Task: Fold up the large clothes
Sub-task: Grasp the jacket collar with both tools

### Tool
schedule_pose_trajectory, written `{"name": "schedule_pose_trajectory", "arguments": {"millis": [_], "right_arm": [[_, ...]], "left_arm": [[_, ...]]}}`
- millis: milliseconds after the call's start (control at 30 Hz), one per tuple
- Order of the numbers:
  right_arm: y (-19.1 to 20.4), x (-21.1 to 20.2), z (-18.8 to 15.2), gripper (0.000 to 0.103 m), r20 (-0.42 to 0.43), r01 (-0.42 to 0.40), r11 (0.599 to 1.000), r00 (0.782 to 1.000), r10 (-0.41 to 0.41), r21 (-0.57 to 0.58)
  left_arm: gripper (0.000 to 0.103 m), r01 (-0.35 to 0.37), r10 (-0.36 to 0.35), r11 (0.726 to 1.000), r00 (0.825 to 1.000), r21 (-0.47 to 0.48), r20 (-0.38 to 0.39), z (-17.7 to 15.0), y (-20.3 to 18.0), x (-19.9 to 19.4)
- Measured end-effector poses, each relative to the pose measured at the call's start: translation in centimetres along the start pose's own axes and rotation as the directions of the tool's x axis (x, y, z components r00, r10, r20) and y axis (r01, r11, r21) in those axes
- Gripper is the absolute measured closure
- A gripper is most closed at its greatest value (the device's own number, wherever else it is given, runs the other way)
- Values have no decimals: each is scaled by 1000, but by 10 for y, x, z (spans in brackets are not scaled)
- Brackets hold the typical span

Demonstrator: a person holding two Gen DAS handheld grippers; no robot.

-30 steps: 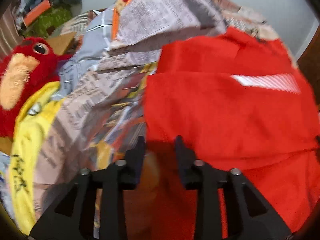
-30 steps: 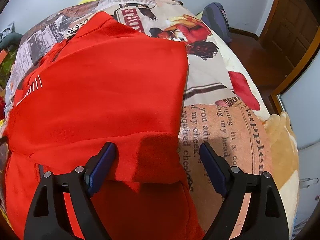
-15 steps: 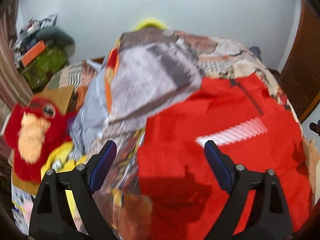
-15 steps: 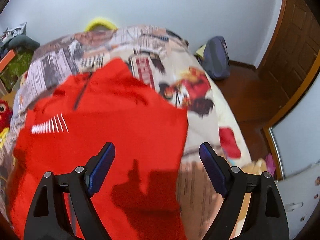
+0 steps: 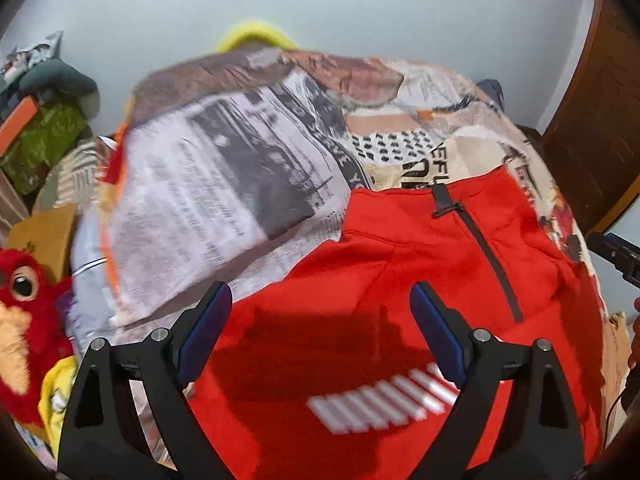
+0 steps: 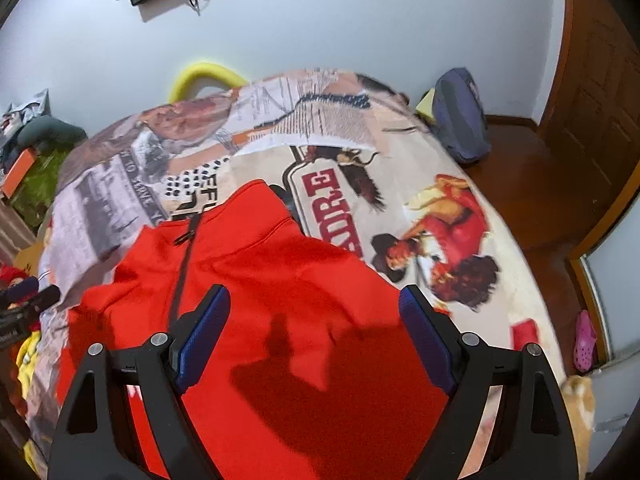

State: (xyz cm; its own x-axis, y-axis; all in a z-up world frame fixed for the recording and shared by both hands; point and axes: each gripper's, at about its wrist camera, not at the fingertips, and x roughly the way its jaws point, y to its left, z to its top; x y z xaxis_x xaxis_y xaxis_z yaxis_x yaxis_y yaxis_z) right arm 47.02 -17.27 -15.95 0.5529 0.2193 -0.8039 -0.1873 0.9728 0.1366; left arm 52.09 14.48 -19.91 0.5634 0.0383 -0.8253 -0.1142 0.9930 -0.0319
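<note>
A large red zip-neck top point(image 5: 420, 280) lies on a bed with a newspaper-print cover point(image 5: 224, 184), its sides folded in and its dark zipper point(image 5: 492, 256) toward the far end. White stripes point(image 5: 384, 396) show on its near part. It also shows in the right wrist view point(image 6: 304, 288). My left gripper point(image 5: 320, 332) is open and empty above the top's near left part. My right gripper point(image 6: 316, 336) is open and empty above the top's near right part. Both are raised clear of the cloth.
A red plush toy point(image 5: 24, 320) and yellow cloth point(image 5: 56, 392) lie at the bed's left edge. A clutter pile point(image 5: 44, 136) stands far left. A blue backpack point(image 6: 460, 120) rests on the wooden floor by the door point(image 6: 600, 80). A yellow foam arc point(image 6: 204, 76) rises behind the bed.
My left gripper opened and let go of the red top. Both grippers lifted up and tilted back, so more of the bed and wall shows.
</note>
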Motion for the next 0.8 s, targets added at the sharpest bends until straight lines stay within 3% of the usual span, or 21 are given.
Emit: {"name": "schedule_pose_trajectory", "arguments": {"millis": [133,300,367,433,467,500,567,633,667,733,800], "right_arm": [[10,33,15,19,-32,-26,999,999,25,-21],[21,69,29,20,-30,-39,997,999,38,-64],[23,82,32,24,-48,-40,996,998,36,-80],[25,97,34,41,-87,-63,993,995,54,-104],[26,102,34,42,-106,-83,990,992,71,-112],[26,104,34,42,-102,-89,990,992,78,-111],[27,101,33,58,-76,-111,987,992,103,-112],[26,95,31,86,-51,-126,986,991,121,-111],[26,92,30,91,-50,-136,985,990,131,-108],[24,84,29,96,-47,-177,979,984,173,-102],[27,67,27,97,-17,-199,972,980,199,-126]], "left_arm": [[12,75,-75,997,997,-7,-24,14,-8,40],[12,165,-170,983,984,-85,-59,29,-9,85],[12,185,-194,976,978,-111,-79,33,-8,104],[12,206,-220,968,971,-140,-93,34,-7,120],[17,225,-243,961,965,-162,-98,34,-5,126],[32,257,-280,947,954,-195,-107,32,-4,134],[51,285,-319,931,939,-226,-129,28,-4,143],[66,264,-290,941,952,-210,-99,27,-6,136],[80,244,-264,951,960,-189,-89,27,-7,131],[91,231,-245,960,967,-159,-73,27,-7,117],[93,236,-242,965,970,-117,-37,27,-9,94]]}}
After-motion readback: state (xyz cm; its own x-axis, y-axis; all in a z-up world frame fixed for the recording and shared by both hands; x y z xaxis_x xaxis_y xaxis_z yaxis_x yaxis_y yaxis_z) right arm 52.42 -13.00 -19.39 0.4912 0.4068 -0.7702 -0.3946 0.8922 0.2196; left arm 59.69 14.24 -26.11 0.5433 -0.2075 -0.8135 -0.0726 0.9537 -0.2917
